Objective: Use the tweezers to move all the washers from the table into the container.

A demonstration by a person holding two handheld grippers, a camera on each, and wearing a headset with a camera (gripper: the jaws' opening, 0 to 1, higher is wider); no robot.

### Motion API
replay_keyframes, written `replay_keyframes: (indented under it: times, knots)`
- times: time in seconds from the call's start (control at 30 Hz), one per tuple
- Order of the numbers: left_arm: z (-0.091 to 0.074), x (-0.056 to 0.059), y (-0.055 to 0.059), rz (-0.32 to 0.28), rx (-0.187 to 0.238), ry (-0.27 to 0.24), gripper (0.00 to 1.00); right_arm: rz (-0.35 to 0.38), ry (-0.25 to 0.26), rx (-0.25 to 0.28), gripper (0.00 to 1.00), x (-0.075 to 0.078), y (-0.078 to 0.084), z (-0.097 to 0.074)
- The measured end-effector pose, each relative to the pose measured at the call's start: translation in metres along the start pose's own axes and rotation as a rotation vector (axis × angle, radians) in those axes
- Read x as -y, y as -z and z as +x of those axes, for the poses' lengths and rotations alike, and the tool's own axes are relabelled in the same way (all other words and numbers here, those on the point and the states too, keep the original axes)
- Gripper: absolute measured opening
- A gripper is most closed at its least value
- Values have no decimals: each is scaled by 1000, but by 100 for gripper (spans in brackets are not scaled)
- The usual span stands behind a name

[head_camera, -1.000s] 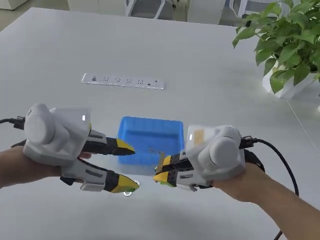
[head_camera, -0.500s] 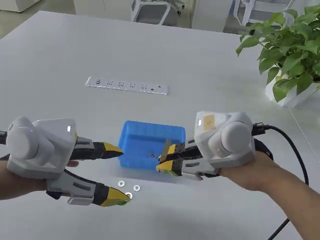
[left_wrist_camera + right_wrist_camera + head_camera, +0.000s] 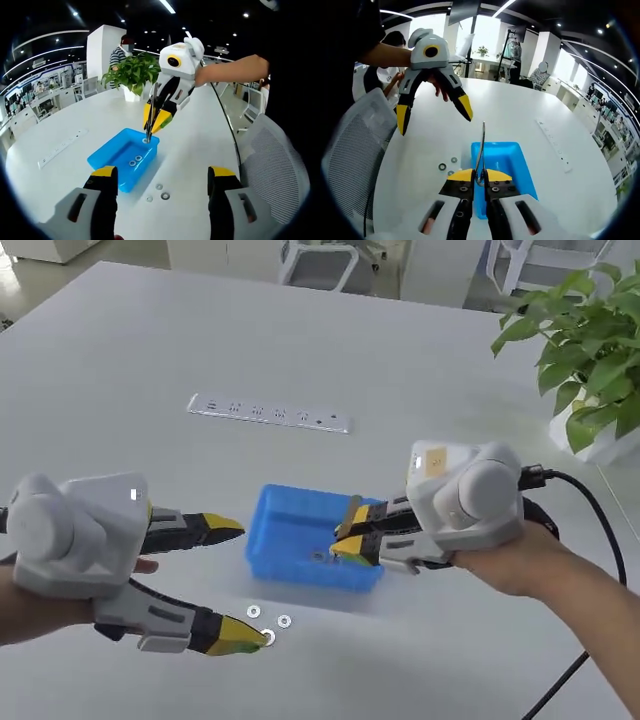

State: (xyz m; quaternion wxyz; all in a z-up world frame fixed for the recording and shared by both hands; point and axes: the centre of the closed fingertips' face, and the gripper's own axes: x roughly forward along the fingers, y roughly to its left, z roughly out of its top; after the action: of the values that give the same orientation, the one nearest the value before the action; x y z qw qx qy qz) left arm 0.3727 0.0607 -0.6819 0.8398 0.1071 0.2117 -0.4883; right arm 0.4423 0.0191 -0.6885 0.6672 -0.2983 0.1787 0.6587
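A blue container (image 3: pixel 300 562) (image 3: pixel 112 165) (image 3: pixel 506 167) sits mid-table with two washers (image 3: pixel 135 161) inside. Three washers (image 3: pixel 269 622) (image 3: pixel 158 192) (image 3: pixel 448 166) lie on the table by its near edge. My right gripper (image 3: pixel 348 540) (image 3: pixel 480 176) (image 3: pixel 159 116) is shut on thin metal tweezers (image 3: pixel 481 147) (image 3: pixel 150 117). Their tips hang over the container's inside, and whether they hold a washer I cannot tell. My left gripper (image 3: pixel 243 585) (image 3: pixel 162 172) (image 3: pixel 434 117) is open with nothing in it, its lower fingertip just beside the loose washers.
A white power strip (image 3: pixel 270 412) (image 3: pixel 552 142) lies beyond the container. A potted plant (image 3: pixel 590 360) (image 3: pixel 132 75) stands at the far right table edge. A cable (image 3: pixel 590 530) trails from my right gripper. A mesh chair (image 3: pixel 280 165) stands beside the table.
My right gripper has carried the tweezers from the container's near edge to over its inside. The left gripper has stayed open beside the washers. The head camera has shifted.
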Motion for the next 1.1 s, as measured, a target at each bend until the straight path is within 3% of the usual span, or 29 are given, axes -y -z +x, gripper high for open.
replay_keyframes:
  times: [0.47,1.1]
  knots:
    - [-5,-18,-3,-17,22,-50,83,-2,7,1,8,28,15,15]
    - [-3,-31,-1,-28,17,-62,83,18,-16,5,8,36,37,36]
